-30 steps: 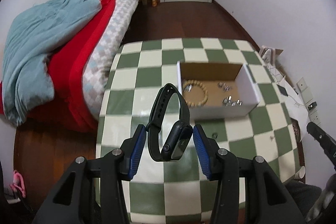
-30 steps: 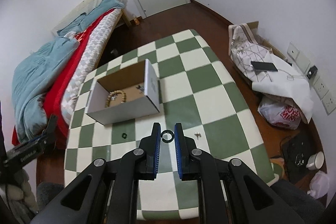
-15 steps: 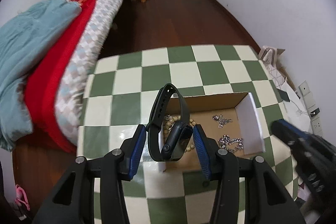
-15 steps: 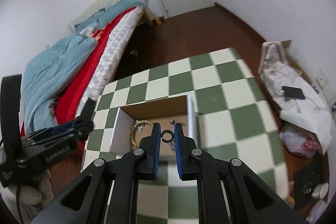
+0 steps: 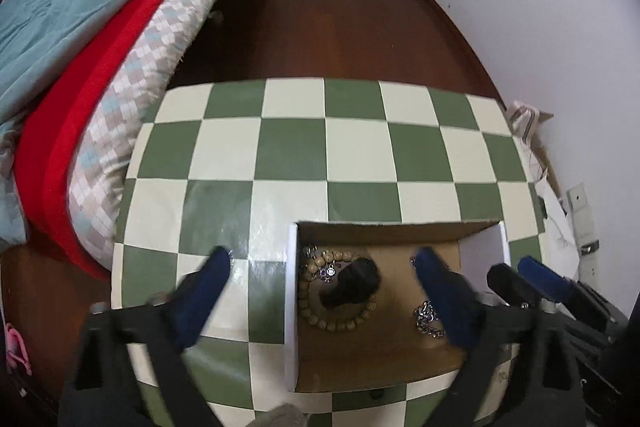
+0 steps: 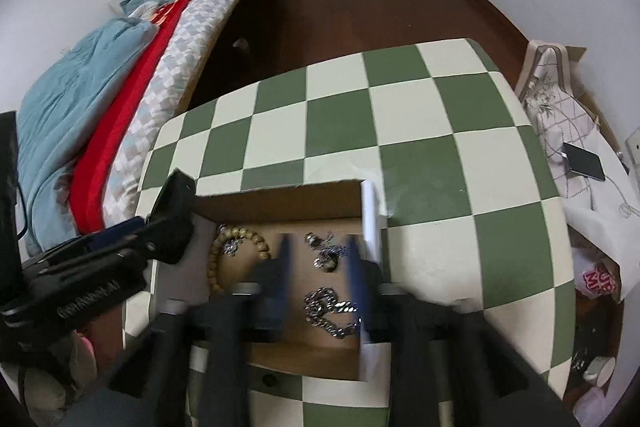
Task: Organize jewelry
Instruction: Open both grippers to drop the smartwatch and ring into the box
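Observation:
An open cardboard box (image 5: 292, 307) with white walls stands on the checked table (image 5: 292, 147). My left gripper (image 5: 322, 279) hangs over the box, its jaws opening wide and touching nothing. The black watch (image 5: 352, 283) lies free on the wooden bead bracelet (image 5: 340, 323) inside. My right gripper (image 6: 320, 267) is over the box (image 6: 370, 219) too, jaws opening and blurred. A small dark ring (image 6: 326, 265) sits loose among silver pieces between them, and a silver chain (image 6: 328, 311) lies nearer. The bead bracelet (image 6: 224, 259) is to the left.
A bed (image 5: 80, 67) with red and blue bedding runs along the table's left side. Bags (image 6: 560, 99) and a phone (image 6: 584, 163) lie on the floor to the right. A small dark ring (image 6: 269, 381) rests on the table in front of the box.
Both grippers moved forward over the box. The left jaws opened wide and the watch dropped onto the bead bracelet. The right jaws parted and let go of the small ring.

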Available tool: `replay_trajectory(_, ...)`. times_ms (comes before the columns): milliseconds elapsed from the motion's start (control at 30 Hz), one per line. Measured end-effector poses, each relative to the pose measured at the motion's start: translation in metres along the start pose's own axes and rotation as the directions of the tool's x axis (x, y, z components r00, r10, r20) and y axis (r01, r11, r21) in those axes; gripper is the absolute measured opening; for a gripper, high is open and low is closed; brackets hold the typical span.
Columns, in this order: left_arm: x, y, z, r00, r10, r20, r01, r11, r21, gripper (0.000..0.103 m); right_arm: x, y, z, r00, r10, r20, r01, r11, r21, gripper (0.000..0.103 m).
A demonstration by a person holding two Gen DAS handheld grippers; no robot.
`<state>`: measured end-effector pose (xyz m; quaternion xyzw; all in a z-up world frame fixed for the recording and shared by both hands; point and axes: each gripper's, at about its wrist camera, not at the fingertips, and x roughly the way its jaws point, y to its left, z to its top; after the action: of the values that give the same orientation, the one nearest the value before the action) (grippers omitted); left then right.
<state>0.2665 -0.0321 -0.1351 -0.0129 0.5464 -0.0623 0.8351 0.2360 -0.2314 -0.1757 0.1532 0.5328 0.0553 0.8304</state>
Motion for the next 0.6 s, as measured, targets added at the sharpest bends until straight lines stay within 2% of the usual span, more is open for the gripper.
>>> replay_trajectory(33,-0.004,0.0,0.0,1.0,0.013,0.008,-0.013,1.0,0.005,0.098,-0.002,-0.001,0.001,1.0,0.003,0.002,-0.003,1.0,0.004,0.056)
replay_trajectory(200,-0.016,0.005,-0.005,0.996,0.084,0.042,-0.085,0.996,0.023,0.102,-0.013,0.0,0.001,0.999,-0.036,0.002,0.036,0.999,-0.013,0.056)
replay_trajectory(267,-0.021,0.008,-0.011,0.991,0.119,0.055,-0.121,0.992,0.03,0.102,-0.017,0.003,-0.001,0.998,-0.069,-0.001,0.069,0.997,-0.025,0.064)
replay_trajectory(333,-0.024,0.012,-0.018,0.989,0.138,0.058,-0.14,0.99,0.034,0.102,-0.02,0.008,-0.004,0.993,-0.121,-0.006,0.12,0.991,-0.051,0.089)
replay_trajectory(433,-0.03,0.015,-0.026,0.986,0.153,0.061,-0.156,0.987,0.038,0.103,-0.021,0.017,-0.01,0.98,-0.196,-0.024,0.193,0.976,-0.098,0.095)
replay_trajectory(533,-0.039,0.017,-0.033,0.983,0.166,0.075,-0.17,0.984,0.044,0.103,-0.023,0.023,-0.017,0.974,-0.223,-0.038,0.217,0.968,-0.124,0.102)
replay_trajectory(600,-0.045,0.019,-0.036,0.98,0.176,0.087,-0.181,0.982,0.046,0.103,-0.026,0.026,-0.021,0.97,-0.239,-0.041,0.232,0.964,-0.129,0.102)
